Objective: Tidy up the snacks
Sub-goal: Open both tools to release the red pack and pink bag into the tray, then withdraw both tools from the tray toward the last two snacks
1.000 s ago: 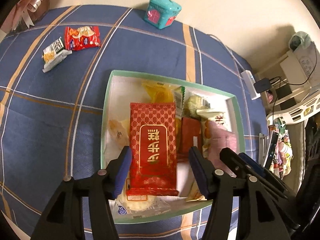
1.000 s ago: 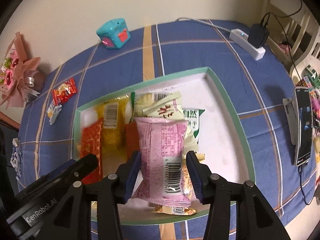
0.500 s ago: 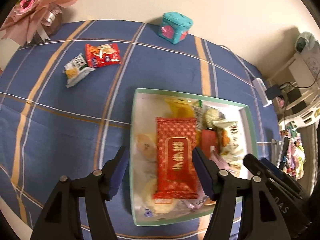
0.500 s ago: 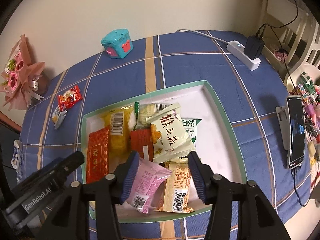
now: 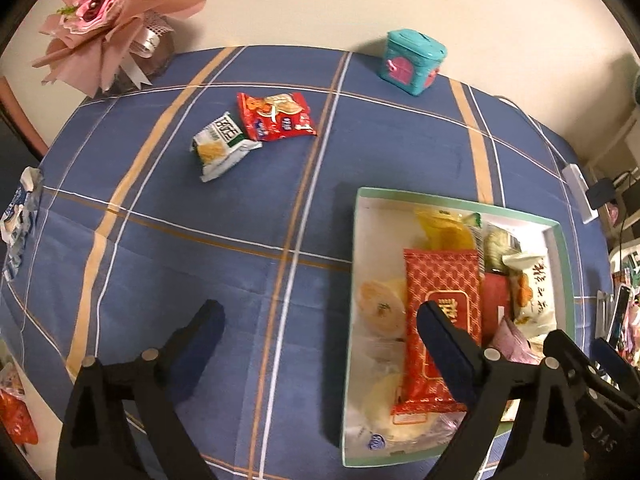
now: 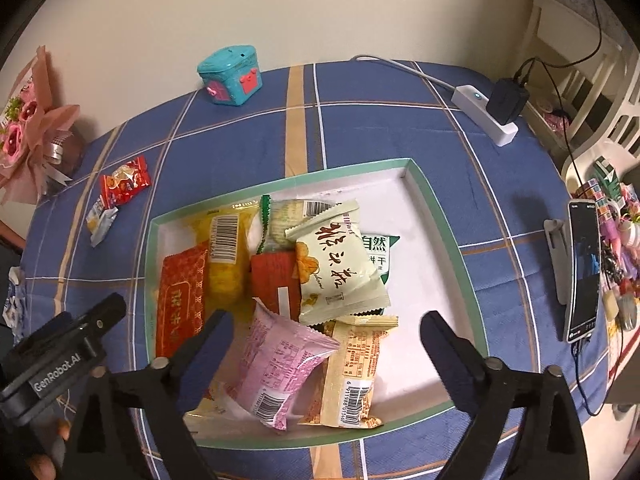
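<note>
The near corner of the green-rimmed box [image 5: 354,240] is covered by the left gripper's dark fingers [image 5: 444,344] in the left wrist view; the long red packet [image 5: 440,280] lies partly behind the same finger, its gold lettering half hidden; pale wrapped snacks [image 5: 380,312] beside it are too soft to read. In the right wrist view the pink packet [image 6: 280,364] covers part of the orange-cream packet [image 6: 356,376]; a hand [image 6: 40,464] is cut off at the lower left edge; clutter [image 6: 616,240] beyond the counter's right side is too small to make out.
</note>
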